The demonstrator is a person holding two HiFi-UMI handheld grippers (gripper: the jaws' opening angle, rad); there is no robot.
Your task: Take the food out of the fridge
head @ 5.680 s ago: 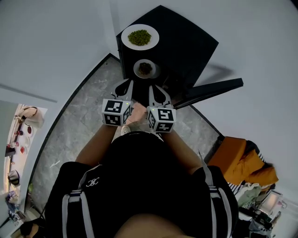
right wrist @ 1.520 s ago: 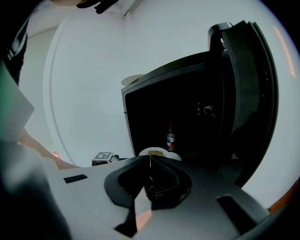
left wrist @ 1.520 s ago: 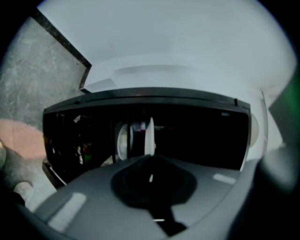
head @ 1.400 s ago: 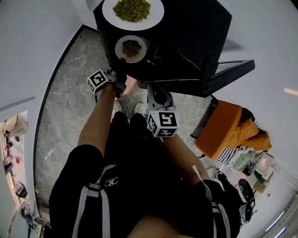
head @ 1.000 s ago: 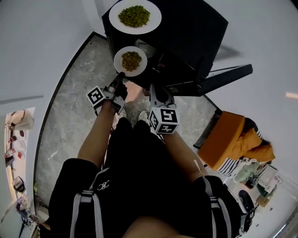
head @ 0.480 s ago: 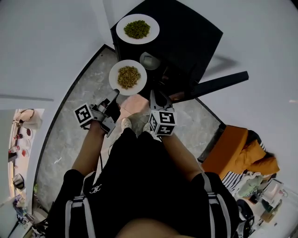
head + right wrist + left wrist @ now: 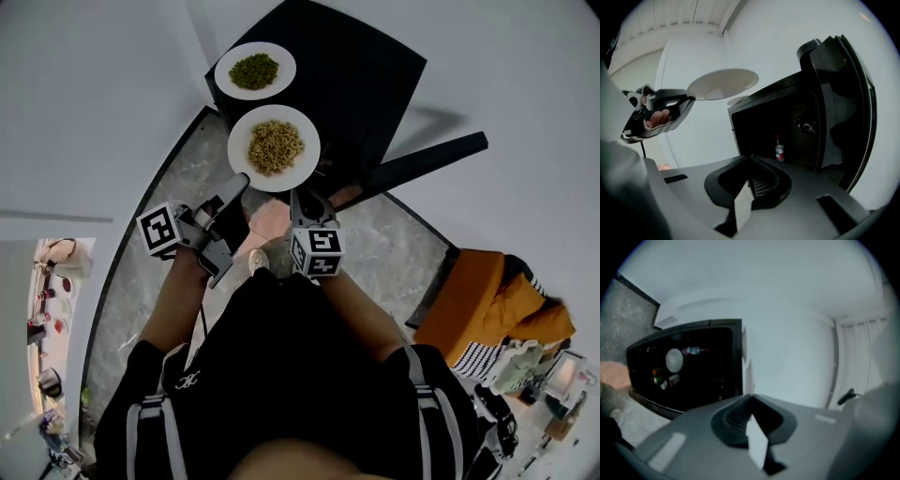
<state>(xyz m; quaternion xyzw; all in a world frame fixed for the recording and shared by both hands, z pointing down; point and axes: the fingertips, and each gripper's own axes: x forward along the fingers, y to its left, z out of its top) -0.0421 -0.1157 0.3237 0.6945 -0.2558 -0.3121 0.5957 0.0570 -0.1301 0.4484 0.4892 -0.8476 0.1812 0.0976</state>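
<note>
A white plate of yellow-brown food (image 7: 274, 147) hangs in the air in front of the black fridge (image 7: 366, 75). My left gripper (image 7: 241, 181) is shut on the plate's near rim. Seen from the right gripper view, the plate (image 7: 723, 83) is lifted by the left gripper (image 7: 689, 98) beside the fridge's top edge. A second white plate of green food (image 7: 254, 71) rests on the fridge top. My right gripper (image 7: 298, 195) is shut and holds nothing, pointing at the open fridge. The left gripper view looks past the shut jaws into the dark fridge compartment (image 7: 684, 362).
The fridge door (image 7: 427, 164) stands open to the right. A small bottle (image 7: 779, 151) stands inside, with a white round dish (image 7: 675, 359) and bottles on a shelf. An orange garment (image 7: 487, 319) lies at right on the grey stone floor (image 7: 178, 178). White walls enclose the corner.
My left gripper has pulled the plate out of the fridge and lifted it to the height of the fridge top. The right gripper has stayed in place.
</note>
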